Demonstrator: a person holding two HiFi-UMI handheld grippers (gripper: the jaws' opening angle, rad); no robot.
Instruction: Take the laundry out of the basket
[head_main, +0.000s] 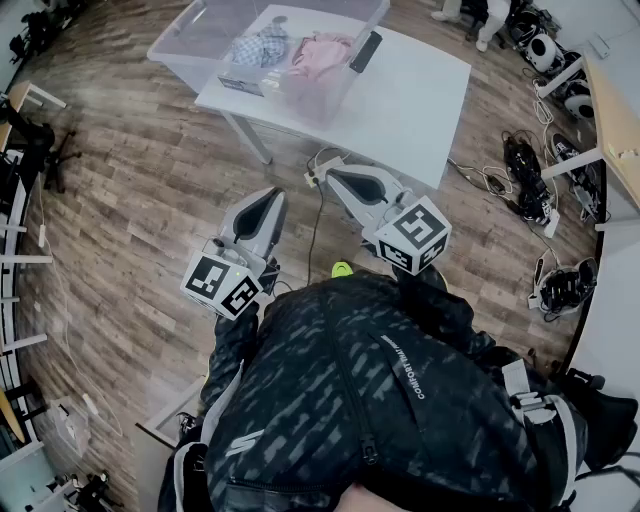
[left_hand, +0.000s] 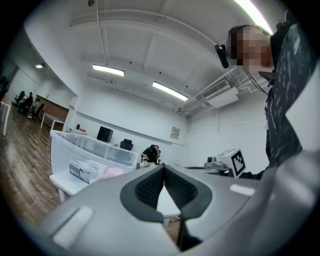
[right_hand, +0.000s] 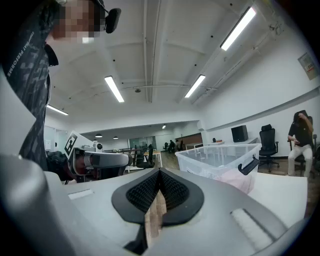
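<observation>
Ahead of your left claw (head_main: 270, 197) and right claw (head_main: 337, 176) the wooden floor (head_main: 150, 180) is open up to the tabletop (head_main: 410, 100). Only a thin cable (head_main: 316, 230) trails low between them. The basket (head_main: 172, 28) is open at the top, so the way in is from above, while its clear walls block a level approach. To its right the tabletop is bare. Cables and gear (head_main: 525, 180) crowd the floor at your far right.
</observation>
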